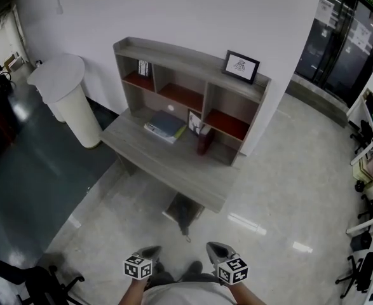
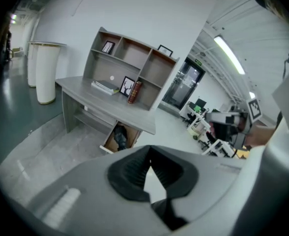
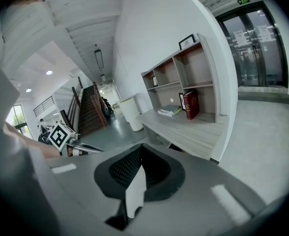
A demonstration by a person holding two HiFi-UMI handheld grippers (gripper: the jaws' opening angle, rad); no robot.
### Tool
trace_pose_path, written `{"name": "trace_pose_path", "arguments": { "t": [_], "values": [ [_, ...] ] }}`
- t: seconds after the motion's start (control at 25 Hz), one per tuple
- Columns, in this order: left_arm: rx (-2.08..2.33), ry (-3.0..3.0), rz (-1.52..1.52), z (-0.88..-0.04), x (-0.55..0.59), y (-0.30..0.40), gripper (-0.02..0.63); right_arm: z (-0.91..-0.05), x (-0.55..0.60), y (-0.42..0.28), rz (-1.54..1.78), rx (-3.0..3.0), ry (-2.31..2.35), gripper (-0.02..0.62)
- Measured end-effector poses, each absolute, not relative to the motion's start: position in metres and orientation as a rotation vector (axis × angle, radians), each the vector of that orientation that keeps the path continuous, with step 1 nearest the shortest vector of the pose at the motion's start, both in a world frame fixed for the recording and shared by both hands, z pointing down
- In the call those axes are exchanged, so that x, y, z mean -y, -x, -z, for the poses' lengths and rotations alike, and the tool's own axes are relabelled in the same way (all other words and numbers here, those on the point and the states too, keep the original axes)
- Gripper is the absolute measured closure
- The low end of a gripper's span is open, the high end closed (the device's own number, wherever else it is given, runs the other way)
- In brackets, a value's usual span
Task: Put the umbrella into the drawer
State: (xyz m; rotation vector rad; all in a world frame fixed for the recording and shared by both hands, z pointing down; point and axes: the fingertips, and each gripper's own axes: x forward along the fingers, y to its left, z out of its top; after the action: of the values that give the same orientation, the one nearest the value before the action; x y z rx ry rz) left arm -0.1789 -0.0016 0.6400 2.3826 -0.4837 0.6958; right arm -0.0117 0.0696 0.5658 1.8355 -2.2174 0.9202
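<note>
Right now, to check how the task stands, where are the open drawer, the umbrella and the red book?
open drawer [image 2: 132,135]: left gripper view, its brown inner side wall.
umbrella [image 2: 119,137]: left gripper view, dark folded body inside the drawer.
red book [image 2: 134,92]: left gripper view, its upright spine.

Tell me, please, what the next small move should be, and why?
Probably step closer and push the drawer shut with the left gripper, which, like the right gripper, is shut and empty: the drawer stands open under the desk with a dark thing, likely the umbrella, inside.
</note>
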Motion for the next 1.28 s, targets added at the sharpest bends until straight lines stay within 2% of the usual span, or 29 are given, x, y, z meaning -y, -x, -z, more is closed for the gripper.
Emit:
{"name": "trace_pose_path", "arguments": {
  "t": [0.4, 1.28],
  "values": [
    [0.401, -2.480, -0.596, -0.584, 0.016, 0.197, 0.606, -0.536, -0.061, 0.039, -0.865, 2.206, -1.904, 0.591],
    [0.431, -2.463, -0.627, -0.585, 0.030, 0.204, 0.606, -0.531, -0.059, 0.040, -0.879, 2.175, -1.971, 0.591]
  ]
}}
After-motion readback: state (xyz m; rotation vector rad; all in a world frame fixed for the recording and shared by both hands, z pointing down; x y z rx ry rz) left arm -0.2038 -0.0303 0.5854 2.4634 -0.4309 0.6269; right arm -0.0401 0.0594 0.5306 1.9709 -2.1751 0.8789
